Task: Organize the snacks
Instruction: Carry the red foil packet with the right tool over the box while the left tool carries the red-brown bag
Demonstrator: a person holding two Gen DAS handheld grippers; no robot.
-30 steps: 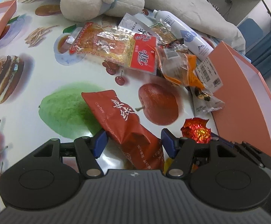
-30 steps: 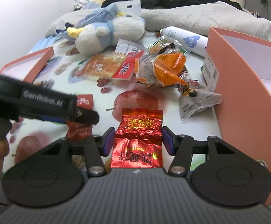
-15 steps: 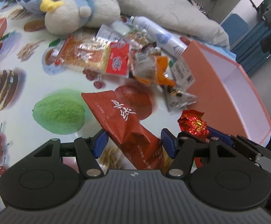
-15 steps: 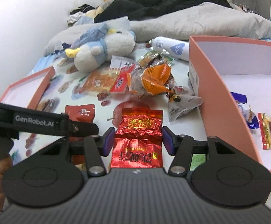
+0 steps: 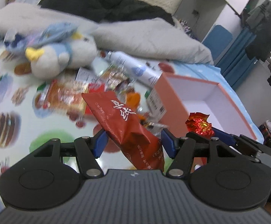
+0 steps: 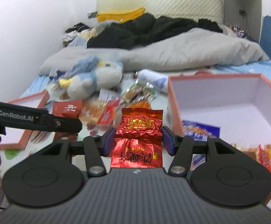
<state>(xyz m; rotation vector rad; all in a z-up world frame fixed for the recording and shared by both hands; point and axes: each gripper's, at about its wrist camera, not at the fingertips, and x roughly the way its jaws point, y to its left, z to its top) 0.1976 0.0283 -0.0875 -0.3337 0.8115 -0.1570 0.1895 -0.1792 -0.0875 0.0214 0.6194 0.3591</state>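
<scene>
- Left gripper: blue pads pinch a dark red snack pouch, which sticks up toward 11 o'clock, clear of the printed tablecloth.
- Right gripper: pads clamp the sides of a crinkled red foil packet, held upright with its top edge at 12 o'clock.
- Pink box: open, at 2 o'clock in the right wrist view; a blue-edged packet and an orange packet lie on its white floor.
- Snack pile: loose packets at 12 o'clock ahead of the left gripper, blurred; the pouch partly hides them.
- Plush toy: beyond the pile at 11 o'clock, beside a white bottle lying on its side.
- Pink lid: at 9 o'clock, lying on the tablecloth.
- Grey blanket: across the far end, dark clothes heaped on it.
</scene>
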